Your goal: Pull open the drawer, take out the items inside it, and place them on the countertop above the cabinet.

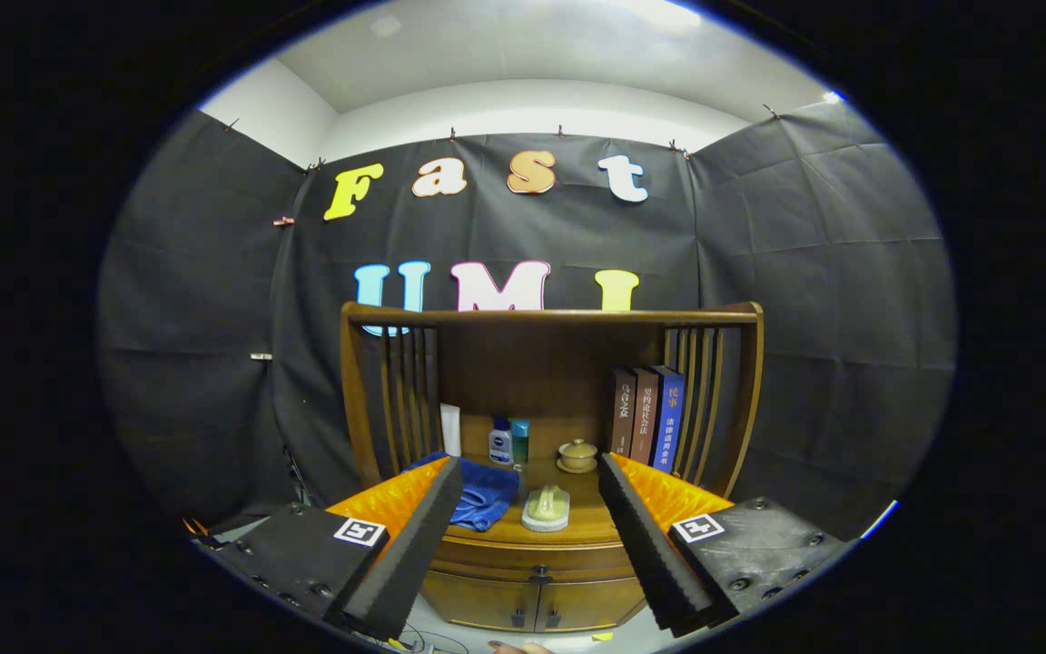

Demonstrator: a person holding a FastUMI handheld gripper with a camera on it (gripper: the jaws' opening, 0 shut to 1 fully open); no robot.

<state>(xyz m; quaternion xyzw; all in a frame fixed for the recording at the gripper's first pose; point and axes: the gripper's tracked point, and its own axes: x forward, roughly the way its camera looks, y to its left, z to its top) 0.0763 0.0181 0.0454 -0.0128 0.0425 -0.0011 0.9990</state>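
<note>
Gripper view: fingers [523, 545] spread, empty, well short of the shut drawer [537, 556]; approach its knob [539, 574] squarely, centred between them.

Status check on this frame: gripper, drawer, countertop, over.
Gripper open, empty, held back from cabinet. Drawer shut, knob between the fingers. Countertop carries blue cloth, soap dish, bottles, lidded cup, books. Path clear.

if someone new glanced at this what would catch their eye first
Likely the wooden cabinet dead ahead, seen between the open tool's spread fingers, its drawer closed. Next, the countertop holds a blue cloth beside a pale soap dish, with three books upright behind.
</note>
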